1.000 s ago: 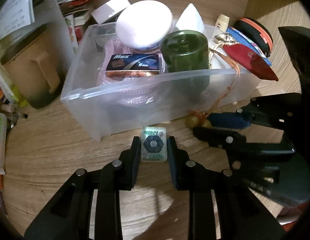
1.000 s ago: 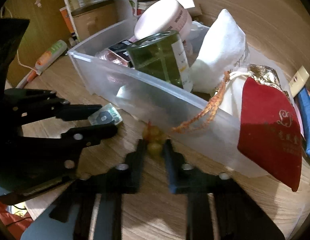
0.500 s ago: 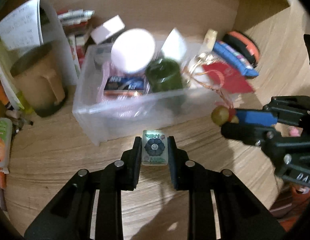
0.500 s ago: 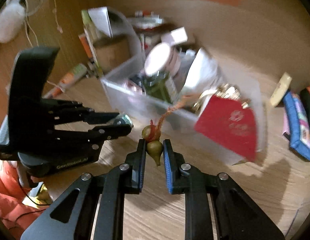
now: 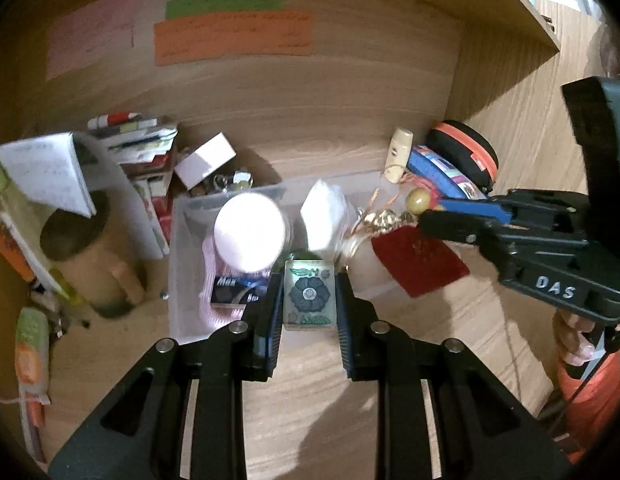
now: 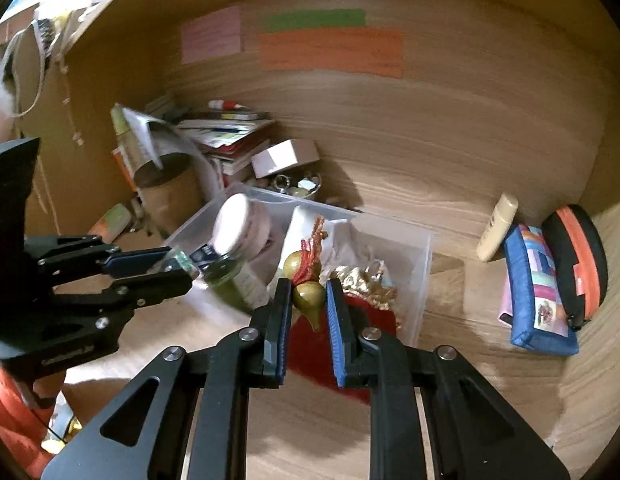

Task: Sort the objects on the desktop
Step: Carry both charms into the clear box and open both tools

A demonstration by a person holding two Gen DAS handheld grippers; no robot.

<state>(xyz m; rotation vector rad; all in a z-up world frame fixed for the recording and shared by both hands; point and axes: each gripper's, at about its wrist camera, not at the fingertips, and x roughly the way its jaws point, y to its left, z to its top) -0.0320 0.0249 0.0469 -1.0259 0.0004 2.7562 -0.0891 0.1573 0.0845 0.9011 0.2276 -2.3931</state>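
The left gripper (image 5: 309, 298) has its fingers closed on a small clear tile (image 5: 309, 295) with a dark flower print. The tile stands upright between the two pads and is held above the near wall of the clear bin (image 5: 182, 240). In the right wrist view the same left gripper (image 6: 178, 270) comes in from 9 o'clock, and the tile (image 6: 178, 262) shows only as a small greenish edge at the tips.

The right gripper (image 6: 309, 300) has its fingers closed on a gold gourd charm (image 6: 308, 298). The lower bulb is pinched between the pads, the pointed end looks down, and a red-orange tassel (image 6: 312, 248) goes up from the charm toward 12 o'clock. In the left wrist view the right gripper (image 5: 426, 212) enters from 3 o'clock, with the charm (image 5: 416, 199) at its tips, above the right end of the bin.

Inside the bin (image 6: 424, 280) are a white-lidded jar (image 6: 238, 226), a green bottle (image 6: 234, 280), a white pouch (image 6: 306, 228) and a small dark box (image 5: 236, 294). A red pouch (image 5: 418, 264) with a gold top hangs over the bin's right end.

On the table (image 6: 450, 380), at 3 o'clock from the bin, lie a blue patchwork case (image 6: 538, 288), a black and orange case (image 6: 578, 260) and a cream tube (image 6: 498, 226). At 10 o'clock from the bin stand a brown mug (image 5: 86, 264) and a pile of books (image 6: 230, 136). Pink, green and orange notes (image 6: 330, 54) are on the back wall.
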